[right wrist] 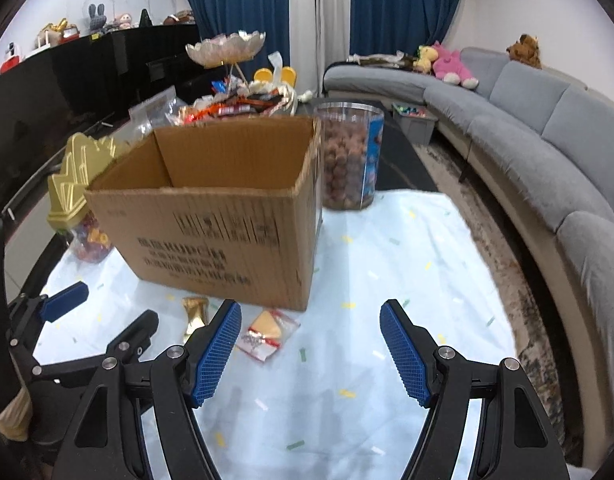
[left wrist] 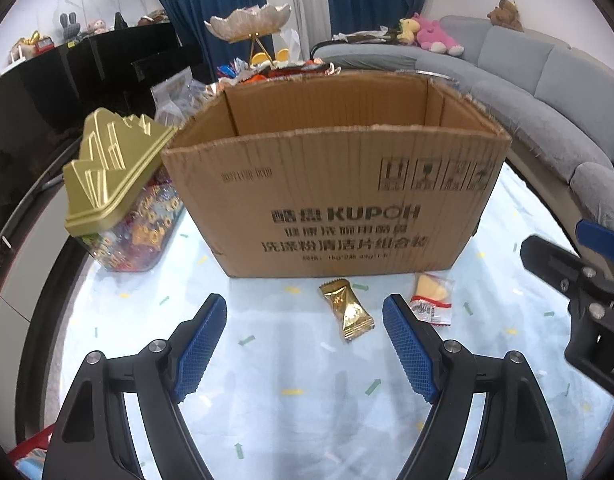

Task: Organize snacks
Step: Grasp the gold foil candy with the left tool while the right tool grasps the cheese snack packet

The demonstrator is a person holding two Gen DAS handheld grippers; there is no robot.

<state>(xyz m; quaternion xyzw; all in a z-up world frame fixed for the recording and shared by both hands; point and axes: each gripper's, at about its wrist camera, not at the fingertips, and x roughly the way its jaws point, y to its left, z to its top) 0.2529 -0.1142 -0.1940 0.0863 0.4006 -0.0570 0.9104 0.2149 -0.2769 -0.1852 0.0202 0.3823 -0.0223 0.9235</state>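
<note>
Two hand-held grippers hang over a round table (left wrist: 267,400) covered in a pale blue, confetti-printed cloth. The left gripper (left wrist: 305,344) has its blue-padded jaws spread wide and empty; a gold-wrapped candy (left wrist: 347,312) lies on the cloth between them, touching neither pad. Just beside it sits a clear packet with a yellow snack and red label (left wrist: 432,298), near the front wall of an open cardboard box (left wrist: 335,200) that stands mid-table. The right gripper (right wrist: 311,348) is likewise spread and holds nothing, with bare cloth between its pads and the clear packet just outside its left finger. A gold-lidded jar of bright sweets (left wrist: 119,200) stands at the table's left edge, touching the box's corner. Behind the box's right corner stands a clear tub of brown round snacks (right wrist: 349,156); a heap of wrapped snacks (right wrist: 235,108) lies toward the far edge.
</note>
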